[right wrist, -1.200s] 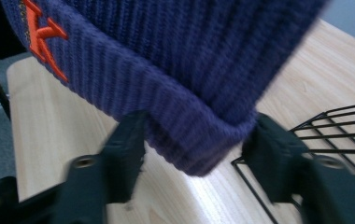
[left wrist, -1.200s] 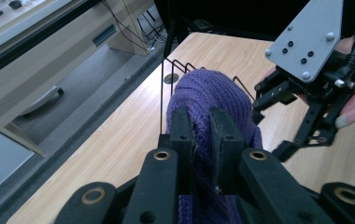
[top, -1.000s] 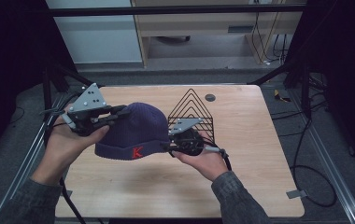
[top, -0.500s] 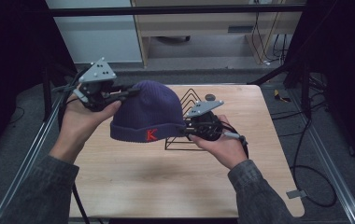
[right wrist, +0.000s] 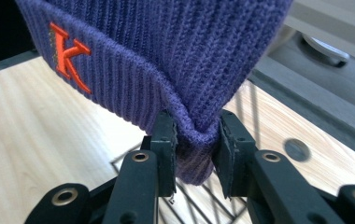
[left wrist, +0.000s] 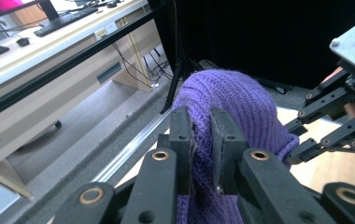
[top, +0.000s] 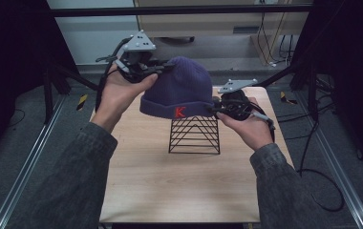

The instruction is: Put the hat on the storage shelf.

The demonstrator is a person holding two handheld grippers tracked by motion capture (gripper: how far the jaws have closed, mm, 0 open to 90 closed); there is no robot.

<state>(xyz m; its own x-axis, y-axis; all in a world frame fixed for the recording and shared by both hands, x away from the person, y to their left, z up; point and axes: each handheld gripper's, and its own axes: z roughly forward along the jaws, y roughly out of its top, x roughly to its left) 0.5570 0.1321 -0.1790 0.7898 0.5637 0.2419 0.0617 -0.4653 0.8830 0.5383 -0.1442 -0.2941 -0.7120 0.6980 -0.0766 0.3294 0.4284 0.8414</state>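
The wooden table [top: 146,191] lies below the black wire stand [top: 194,135]. Above that stand hangs the purple beanie [top: 179,88], clear of its peak. The left gripper [top: 163,69] pinches the crown; the right gripper [top: 214,109] clamps the cuff. Risk: with just 2 small pinches, the knit could slip and snag the stand's wires.

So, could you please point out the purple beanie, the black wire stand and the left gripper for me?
purple beanie [top: 182,83], high view, on its knitted crown.
black wire stand [top: 194,137], high view, on its front wires.
left gripper [top: 163,68], high view, between its fingertips.
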